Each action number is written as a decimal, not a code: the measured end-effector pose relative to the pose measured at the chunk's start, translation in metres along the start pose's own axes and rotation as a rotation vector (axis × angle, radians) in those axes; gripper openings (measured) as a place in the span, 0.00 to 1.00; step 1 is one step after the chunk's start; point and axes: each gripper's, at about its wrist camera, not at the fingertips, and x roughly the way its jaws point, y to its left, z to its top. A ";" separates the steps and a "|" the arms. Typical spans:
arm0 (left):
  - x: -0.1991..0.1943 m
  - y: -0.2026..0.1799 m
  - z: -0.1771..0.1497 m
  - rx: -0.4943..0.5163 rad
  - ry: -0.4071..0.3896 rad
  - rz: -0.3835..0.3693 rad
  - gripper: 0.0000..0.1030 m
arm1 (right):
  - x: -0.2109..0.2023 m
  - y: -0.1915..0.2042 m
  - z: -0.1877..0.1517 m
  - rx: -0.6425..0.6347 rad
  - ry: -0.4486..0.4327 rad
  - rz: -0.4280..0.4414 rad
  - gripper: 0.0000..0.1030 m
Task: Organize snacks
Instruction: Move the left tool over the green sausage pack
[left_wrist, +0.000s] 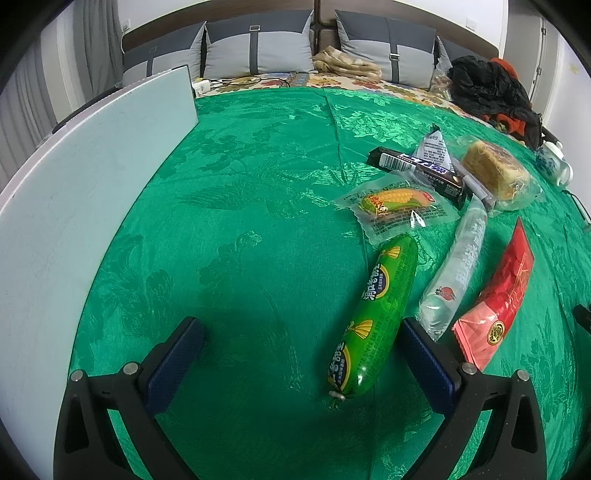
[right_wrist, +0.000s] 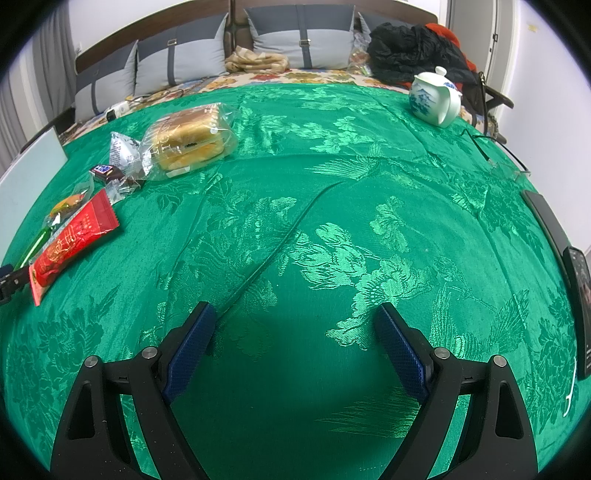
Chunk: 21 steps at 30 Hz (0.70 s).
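Note:
Several snacks lie on a green tablecloth (left_wrist: 258, 206). In the left wrist view a green sausage stick (left_wrist: 373, 317) lies between my open left gripper's (left_wrist: 301, 339) fingers, close to the right finger. Beyond it are a corn packet (left_wrist: 399, 206), a dark chocolate bar (left_wrist: 421, 170), a grey-white packet (left_wrist: 458, 266), a red packet (left_wrist: 498, 295) and a wrapped cake (left_wrist: 495, 173). My right gripper (right_wrist: 295, 325) is open and empty over bare cloth. The cake (right_wrist: 188, 138) and red packet (right_wrist: 70, 243) lie far to its left.
A white box (left_wrist: 74, 206) stands along the left side. A blue-and-white teapot (right_wrist: 436, 98) stands at the back right. Dark flat devices (right_wrist: 580, 295) lie along the right edge. A sofa with grey cushions (left_wrist: 258, 48) and dark clothes (left_wrist: 487, 85) are behind the table.

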 end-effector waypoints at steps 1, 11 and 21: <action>0.000 0.000 0.000 -0.005 0.000 0.003 1.00 | 0.000 0.000 0.000 0.000 0.000 0.000 0.88; 0.000 0.000 -0.001 -0.008 0.000 0.006 1.00 | 0.000 0.000 0.000 0.000 0.000 0.000 0.88; -0.001 0.000 -0.002 -0.007 -0.001 0.005 1.00 | 0.000 0.000 0.000 0.001 0.000 0.001 0.88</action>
